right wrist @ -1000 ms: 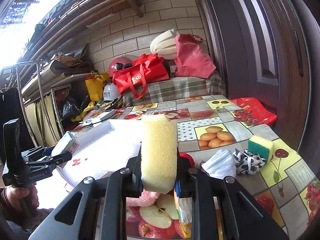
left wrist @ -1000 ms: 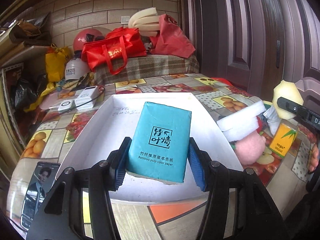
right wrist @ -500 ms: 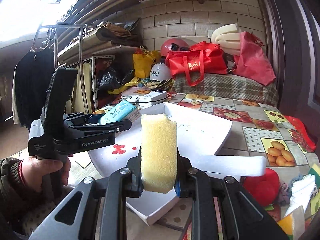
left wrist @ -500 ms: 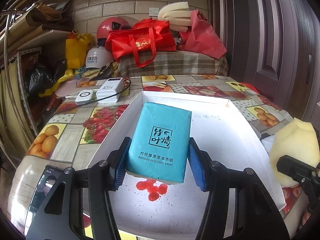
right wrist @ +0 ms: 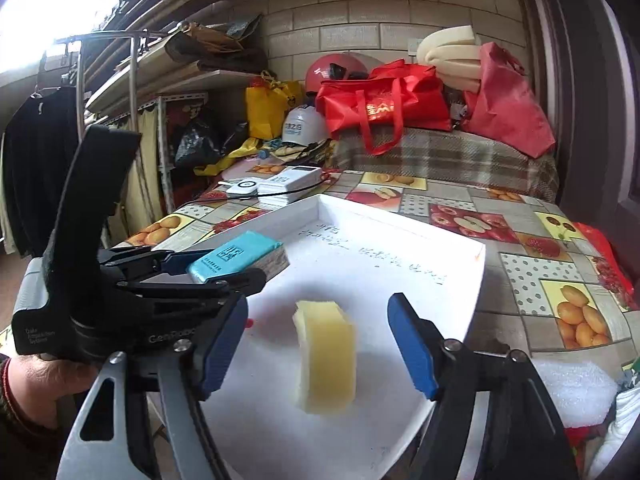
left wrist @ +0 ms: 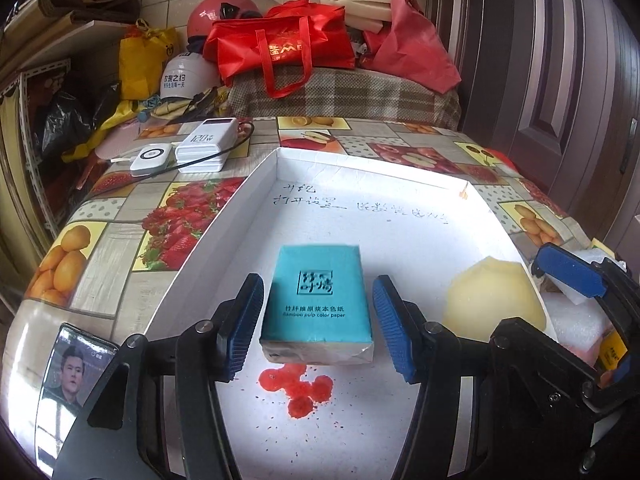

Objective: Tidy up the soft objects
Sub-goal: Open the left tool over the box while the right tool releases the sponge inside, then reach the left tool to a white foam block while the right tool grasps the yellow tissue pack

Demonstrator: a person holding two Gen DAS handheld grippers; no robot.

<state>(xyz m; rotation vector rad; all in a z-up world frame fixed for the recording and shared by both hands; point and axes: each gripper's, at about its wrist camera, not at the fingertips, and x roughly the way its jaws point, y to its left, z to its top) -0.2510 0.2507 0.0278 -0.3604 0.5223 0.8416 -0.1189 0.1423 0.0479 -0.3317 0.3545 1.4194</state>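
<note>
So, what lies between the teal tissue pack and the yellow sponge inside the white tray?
Only bare tray floor lies between the teal tissue pack and the yellow sponge in the right wrist view.

Tray handwriting (left wrist: 360, 208) too blurred to read — phone (left wrist: 76, 364) cut by edge.

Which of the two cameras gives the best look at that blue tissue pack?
The left wrist view: the tissue pack sits centred between the open pads, label facing the camera. The right wrist view shows it small and side-on, partly behind the left gripper.
</note>
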